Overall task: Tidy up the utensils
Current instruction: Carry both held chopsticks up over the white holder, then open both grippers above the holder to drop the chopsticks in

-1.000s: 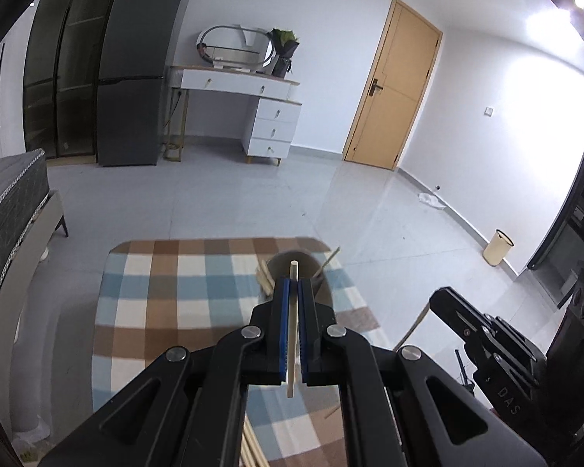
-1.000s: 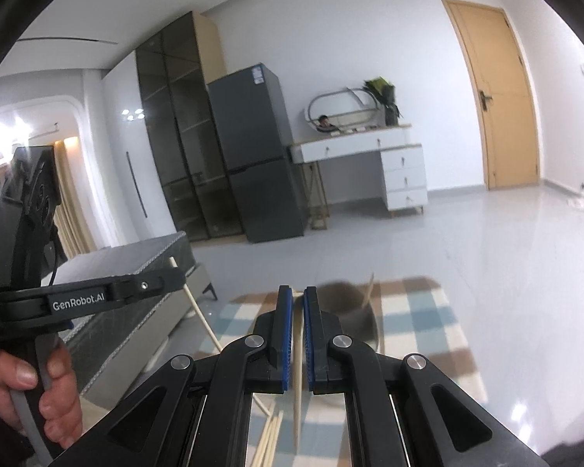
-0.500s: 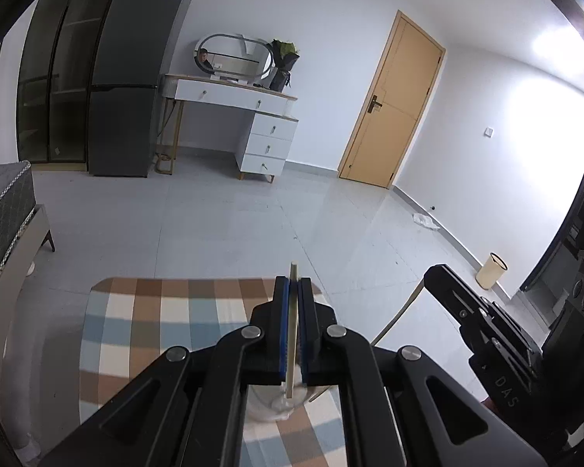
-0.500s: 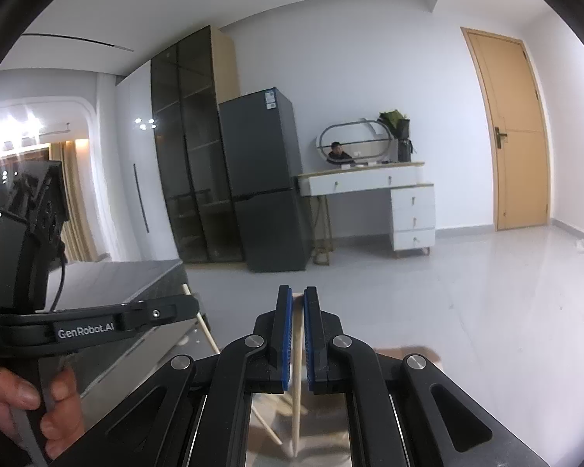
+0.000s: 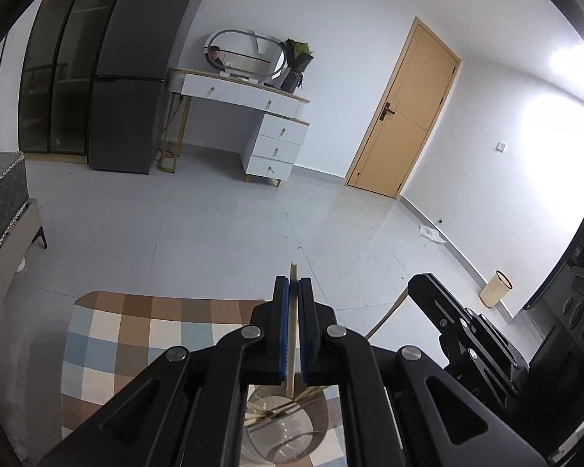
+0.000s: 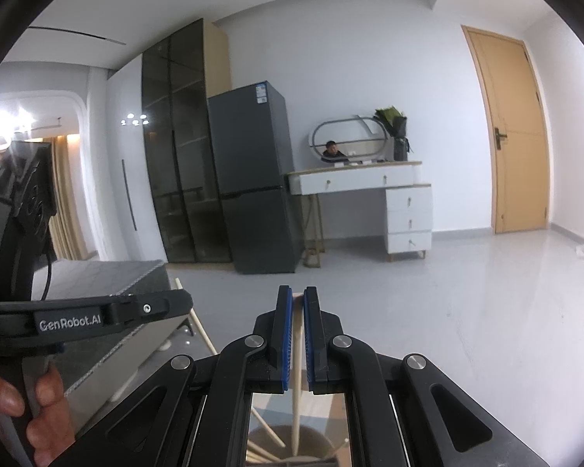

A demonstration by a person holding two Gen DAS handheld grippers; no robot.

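Note:
My left gripper (image 5: 293, 286) is shut on a pale wooden chopstick (image 5: 292, 334) that hangs upright, its lower end in the mouth of a clear glass cup (image 5: 288, 434) holding other chopsticks. My right gripper (image 6: 298, 296) is shut on another wooden chopstick (image 6: 296, 369), also upright over the same cup (image 6: 292, 447). In the left wrist view the right gripper (image 5: 416, 292) shows at the right with its chopstick (image 5: 385, 317). In the right wrist view the left gripper (image 6: 183, 305) shows at the left, with its chopstick (image 6: 198, 325) slanting down.
The cup stands on a checked tablecloth (image 5: 136, 334). Beyond lie a grey tiled floor, a dark fridge (image 5: 136, 74), a white dressing table (image 5: 253, 116), a wooden door (image 5: 405, 113) and a grey bed (image 5: 0, 202) at the left.
Both grippers have risen and tilted up with their chopsticks. The cup has dropped from the middle of each view to the bottom edge, right under the jaws.

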